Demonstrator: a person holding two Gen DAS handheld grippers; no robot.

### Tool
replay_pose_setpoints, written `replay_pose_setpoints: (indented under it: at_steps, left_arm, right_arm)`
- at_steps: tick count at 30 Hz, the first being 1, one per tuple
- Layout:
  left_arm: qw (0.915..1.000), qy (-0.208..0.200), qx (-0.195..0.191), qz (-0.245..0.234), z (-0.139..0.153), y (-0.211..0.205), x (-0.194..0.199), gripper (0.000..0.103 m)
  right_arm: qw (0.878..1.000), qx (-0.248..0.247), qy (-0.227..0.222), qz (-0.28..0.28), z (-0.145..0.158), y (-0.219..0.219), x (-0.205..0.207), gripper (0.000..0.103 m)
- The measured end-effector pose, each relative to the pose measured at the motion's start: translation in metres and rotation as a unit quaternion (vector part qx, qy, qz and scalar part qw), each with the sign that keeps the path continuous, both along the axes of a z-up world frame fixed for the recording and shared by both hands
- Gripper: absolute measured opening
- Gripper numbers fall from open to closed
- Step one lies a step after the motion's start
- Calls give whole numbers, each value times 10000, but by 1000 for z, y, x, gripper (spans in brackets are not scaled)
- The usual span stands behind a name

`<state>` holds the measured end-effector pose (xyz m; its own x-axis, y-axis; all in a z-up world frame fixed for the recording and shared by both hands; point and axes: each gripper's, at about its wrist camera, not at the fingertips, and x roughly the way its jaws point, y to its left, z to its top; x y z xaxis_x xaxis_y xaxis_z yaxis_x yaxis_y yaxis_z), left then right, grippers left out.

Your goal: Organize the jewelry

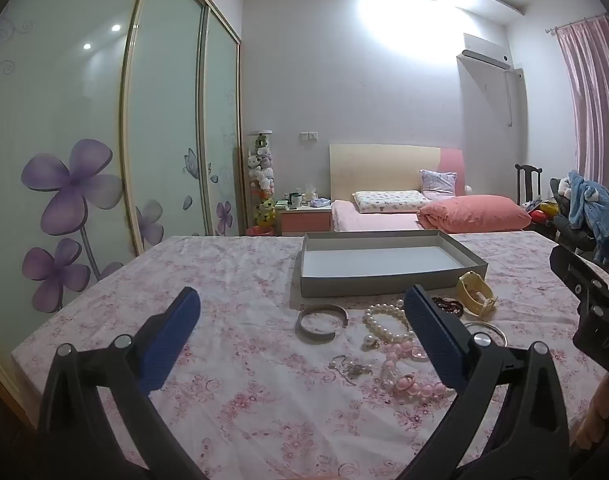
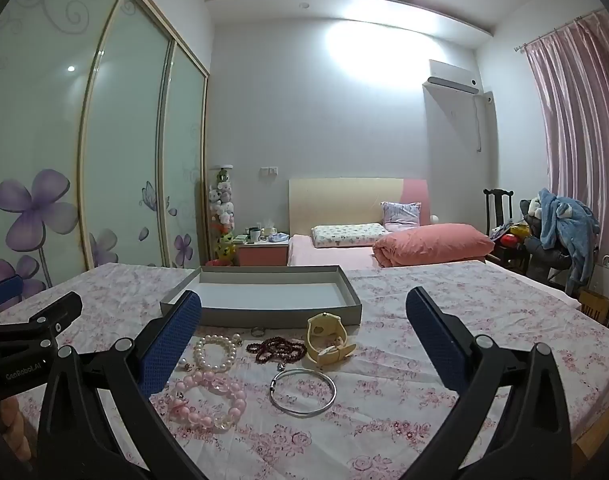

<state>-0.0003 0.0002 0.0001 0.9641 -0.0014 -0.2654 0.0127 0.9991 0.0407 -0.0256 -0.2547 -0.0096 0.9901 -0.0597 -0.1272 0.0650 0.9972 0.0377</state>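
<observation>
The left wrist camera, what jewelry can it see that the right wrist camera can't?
Only the left wrist view shows the wide silver cuff and a small silvery tangle. Only the right wrist view shows a small ring by the tray. Both show the gray tray, pearl bracelet, pink bead bracelet, yellow watch, dark red beads and thin bangle.

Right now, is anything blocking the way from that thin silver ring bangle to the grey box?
Yes. The cream watch and the dark red bead string lie between the silver bangle and the grey box; lifting over them avoids both.
</observation>
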Motion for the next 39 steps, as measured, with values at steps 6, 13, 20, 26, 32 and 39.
replay_pose_setpoints:
  at_steps: [6, 13, 20, 26, 32, 39]
  left_arm:
    - [10000, 14, 7, 3, 0, 0, 0, 99]
    - [10000, 30, 0, 1, 0, 0, 0, 99]
    - [10000, 34, -2, 0, 0, 0, 0, 99]
    - [10000, 38, 3, 1, 0, 0, 0, 99]
    - [10000, 44, 2, 3, 0, 0, 0, 99]
    - [10000, 47, 3, 4, 0, 0, 1, 99]
  right_arm:
    - [10000, -3, 17, -2, -1, 1, 1, 101]
    - [10000, 0, 35, -3, -1, 1, 1, 101]
    - [10000, 2, 42, -5, -1, 0, 2, 101]
    - [10000, 7, 50, -4, -1, 1, 3, 101]
    - [10000, 11, 57, -3, -2, 1, 3, 101]
    - [10000, 11, 62, -4, -2, 1, 3, 101]
